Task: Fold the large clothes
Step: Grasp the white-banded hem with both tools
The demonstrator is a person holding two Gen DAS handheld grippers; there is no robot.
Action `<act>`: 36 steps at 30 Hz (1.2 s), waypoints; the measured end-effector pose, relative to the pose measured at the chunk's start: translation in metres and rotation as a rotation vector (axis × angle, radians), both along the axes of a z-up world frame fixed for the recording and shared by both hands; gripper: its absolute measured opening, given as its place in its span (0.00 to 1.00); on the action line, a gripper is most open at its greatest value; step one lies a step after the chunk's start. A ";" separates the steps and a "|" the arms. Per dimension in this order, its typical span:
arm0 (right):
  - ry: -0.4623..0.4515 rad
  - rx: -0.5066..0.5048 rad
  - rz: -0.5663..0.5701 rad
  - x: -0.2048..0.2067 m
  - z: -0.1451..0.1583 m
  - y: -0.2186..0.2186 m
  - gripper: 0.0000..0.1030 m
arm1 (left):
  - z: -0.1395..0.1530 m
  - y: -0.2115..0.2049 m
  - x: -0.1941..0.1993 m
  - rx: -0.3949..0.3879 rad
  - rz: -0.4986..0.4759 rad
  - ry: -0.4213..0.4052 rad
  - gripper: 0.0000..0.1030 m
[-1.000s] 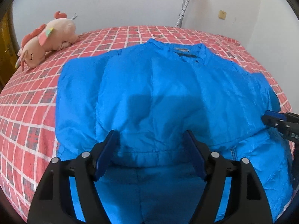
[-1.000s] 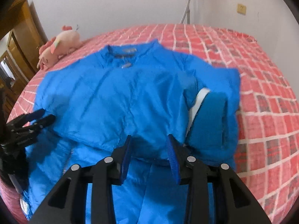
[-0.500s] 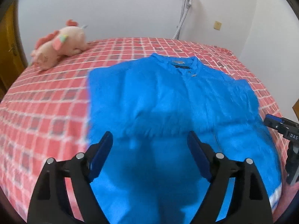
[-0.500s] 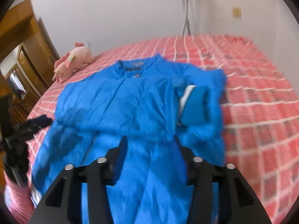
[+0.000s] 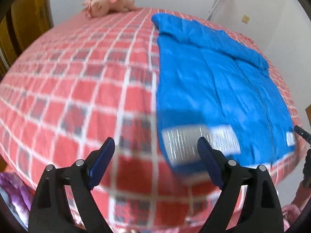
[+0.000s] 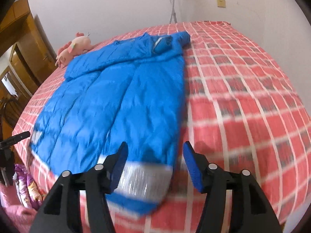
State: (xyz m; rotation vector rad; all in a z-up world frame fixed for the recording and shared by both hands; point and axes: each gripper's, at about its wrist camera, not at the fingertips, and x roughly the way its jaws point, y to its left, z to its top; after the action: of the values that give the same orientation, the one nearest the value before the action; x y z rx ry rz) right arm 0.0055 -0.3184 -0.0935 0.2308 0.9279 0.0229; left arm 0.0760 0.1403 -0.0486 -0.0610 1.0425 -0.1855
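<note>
Left wrist view: the blue coat (image 5: 213,89) is seen lying flat on the bed (image 5: 77,89), which is covered in a red checked sheet, with its silver-banded hem (image 5: 194,145) at the near edge and its sleeves folded across the chest at the far end. The left gripper (image 5: 155,155) is held above the bed's near edge, just beside the hem; its fingers (image 5: 103,159) are spread wide and opening further, with nothing pressed between them. A pink plush toy (image 5: 110,0) is seen at the far side, apart from the coat.

From the right wrist view, the right gripper (image 6: 154,161) is seen over the hem's other corner (image 6: 143,182). Its fingers (image 6: 192,167) are apart and opening, and the fabric below is not clamped. A wooden door (image 6: 29,44) is visible on the left.
</note>
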 end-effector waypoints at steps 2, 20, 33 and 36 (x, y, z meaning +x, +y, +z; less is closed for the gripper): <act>0.028 -0.004 0.006 -0.012 -0.005 0.004 0.59 | -0.006 -0.001 -0.008 -0.022 -0.007 0.010 0.83; 0.061 0.090 0.113 -0.016 -0.028 0.020 0.42 | -0.023 -0.028 -0.014 -0.159 -0.084 0.045 0.59; -0.029 0.140 0.134 -0.018 -0.019 0.013 0.13 | -0.016 -0.029 -0.019 -0.197 -0.077 0.012 0.17; -0.016 0.141 0.138 -0.016 -0.024 0.013 0.12 | -0.018 -0.029 -0.018 -0.195 -0.086 0.005 0.14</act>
State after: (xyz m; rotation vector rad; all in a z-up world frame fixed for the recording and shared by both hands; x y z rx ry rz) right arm -0.0100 -0.3057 -0.1174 0.2967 0.9257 0.2181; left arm 0.0583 0.1116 -0.0662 -0.1933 1.0308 -0.3653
